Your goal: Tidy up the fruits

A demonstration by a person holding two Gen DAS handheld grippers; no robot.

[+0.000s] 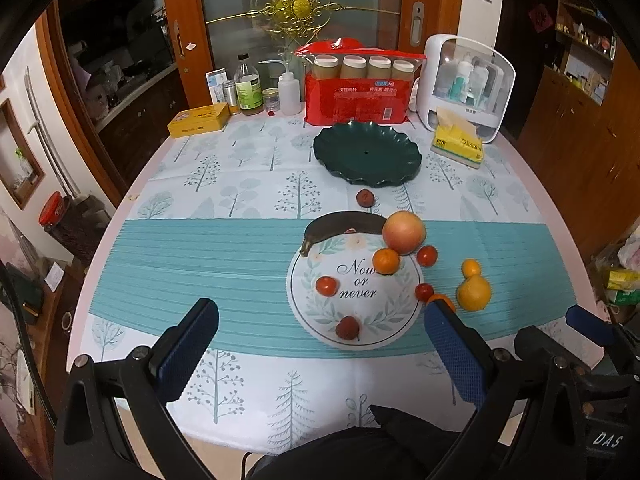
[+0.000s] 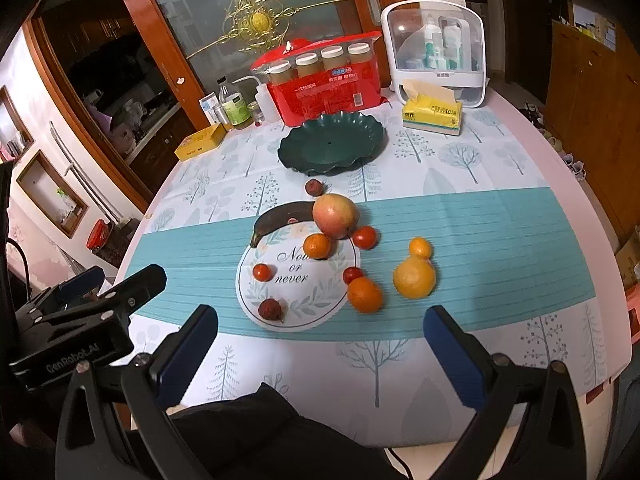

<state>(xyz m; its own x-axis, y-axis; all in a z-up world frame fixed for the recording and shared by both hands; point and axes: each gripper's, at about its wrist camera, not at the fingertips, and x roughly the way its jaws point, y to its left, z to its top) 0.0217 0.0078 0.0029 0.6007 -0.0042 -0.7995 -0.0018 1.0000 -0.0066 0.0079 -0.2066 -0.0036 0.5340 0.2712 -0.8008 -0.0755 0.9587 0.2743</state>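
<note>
Fruit lies around a round white mat (image 1: pixel 356 280) (image 2: pixel 298 280): a dark banana (image 1: pixel 340 226) (image 2: pixel 280 216), an apple (image 1: pixel 403 233) (image 2: pixel 335 216), a small mandarin (image 1: pixel 385 261) (image 2: pixel 317 246), small red fruits (image 1: pixel 327 286) (image 2: pixel 262 272), a dark red fruit (image 1: pixel 347 328) (image 2: pixel 271 309), an orange (image 2: pixel 364 295) and a yellow citrus (image 1: pixel 474 293) (image 2: pixel 414 279). An empty dark green plate (image 1: pixel 367 152) (image 2: pixel 332 146) sits behind. My left gripper (image 1: pixel 320 322) and right gripper (image 2: pixel 320 330) are open, empty, short of the fruit.
At the table's far edge stand a red cup package (image 1: pixel 358 88) (image 2: pixel 326 78), a white organiser box (image 1: pixel 466 84) (image 2: pixel 436 52), a yellow tissue pack (image 1: pixel 458 142) (image 2: pixel 432 114), bottles (image 1: pixel 248 88) (image 2: pixel 234 104) and a yellow tin (image 1: pixel 198 120) (image 2: pixel 200 142).
</note>
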